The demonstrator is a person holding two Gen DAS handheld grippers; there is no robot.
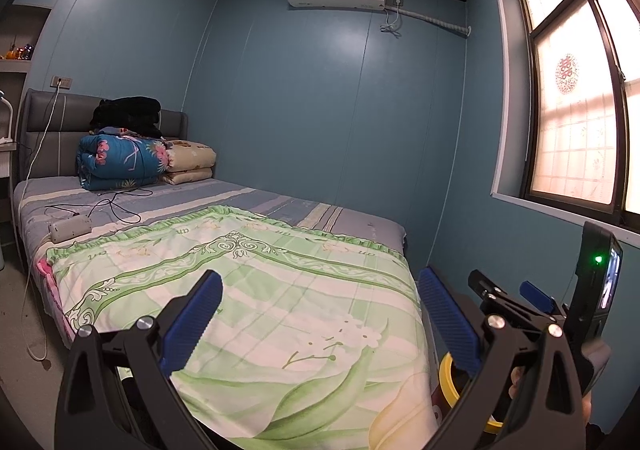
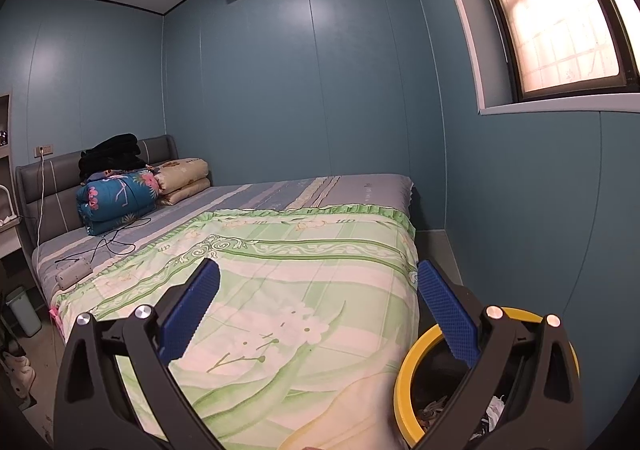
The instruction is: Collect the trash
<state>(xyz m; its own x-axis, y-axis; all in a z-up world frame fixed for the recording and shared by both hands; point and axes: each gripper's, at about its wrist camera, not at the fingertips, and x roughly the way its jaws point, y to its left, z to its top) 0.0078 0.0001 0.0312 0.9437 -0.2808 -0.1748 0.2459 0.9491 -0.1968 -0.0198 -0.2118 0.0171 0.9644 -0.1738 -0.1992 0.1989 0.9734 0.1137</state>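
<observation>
A round bin with a yellow rim (image 2: 404, 374) stands on the floor at the right side of the bed, with crumpled trash (image 2: 494, 408) inside it. The rim also shows in the left wrist view (image 1: 448, 378). My right gripper (image 2: 318, 314) is open and empty, held above the bed's near corner beside the bin. My left gripper (image 1: 320, 318) is open and empty over the green floral sheet (image 1: 260, 290). In the left wrist view, the right gripper's body (image 1: 532, 298) shows at the right. I see no loose trash on the bed.
A bed (image 1: 328, 215) fills the room's middle. Folded quilts (image 1: 120, 159), a black garment (image 1: 128, 111), a power strip (image 1: 70, 230) and cables lie near the headboard. Blue walls close in behind and right. A window (image 1: 576, 109) is right. A small pale bin (image 2: 24, 310) stands left.
</observation>
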